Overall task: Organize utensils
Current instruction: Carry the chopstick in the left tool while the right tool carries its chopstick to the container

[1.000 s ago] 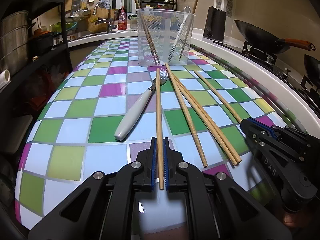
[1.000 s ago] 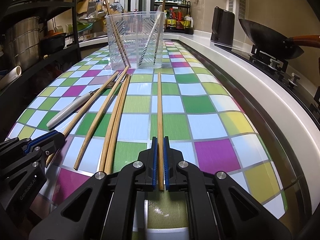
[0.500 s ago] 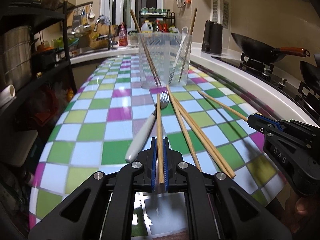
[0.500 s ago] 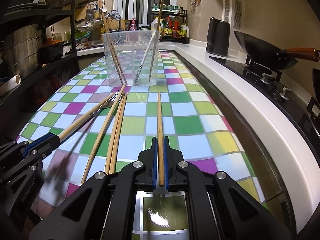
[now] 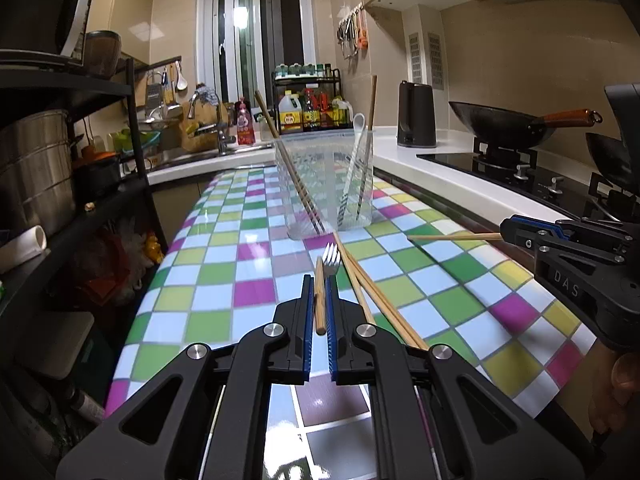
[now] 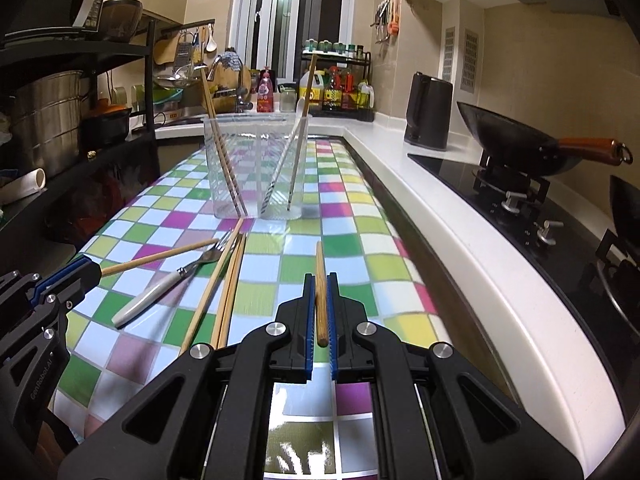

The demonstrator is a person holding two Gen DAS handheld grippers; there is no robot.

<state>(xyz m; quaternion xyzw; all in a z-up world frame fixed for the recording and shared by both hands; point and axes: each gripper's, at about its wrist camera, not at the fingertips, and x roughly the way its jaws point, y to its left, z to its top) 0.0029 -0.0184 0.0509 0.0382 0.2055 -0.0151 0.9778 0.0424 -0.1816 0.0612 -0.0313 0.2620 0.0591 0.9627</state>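
moved: both chopsticks lifted off the desk (image 6: 372,208) since a second ago
left tongs (image 5: 319,280): clamped on one chopstick (image 5: 319,300)
right tongs (image 6: 320,280): clamped on one chopstick (image 6: 320,292)
left lying: three chopsticks (image 6: 224,296), one fork (image 6: 168,284)
hard to see: fork handle hidden in left view

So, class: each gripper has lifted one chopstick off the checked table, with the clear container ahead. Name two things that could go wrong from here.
1. The left gripper and the right gripper each pinch only the near end of a chopstick, so the long free end could pivot or slip.
2. The clear container already holds leaning chopsticks; an incoming tip might catch its rim or those sticks and tip it.
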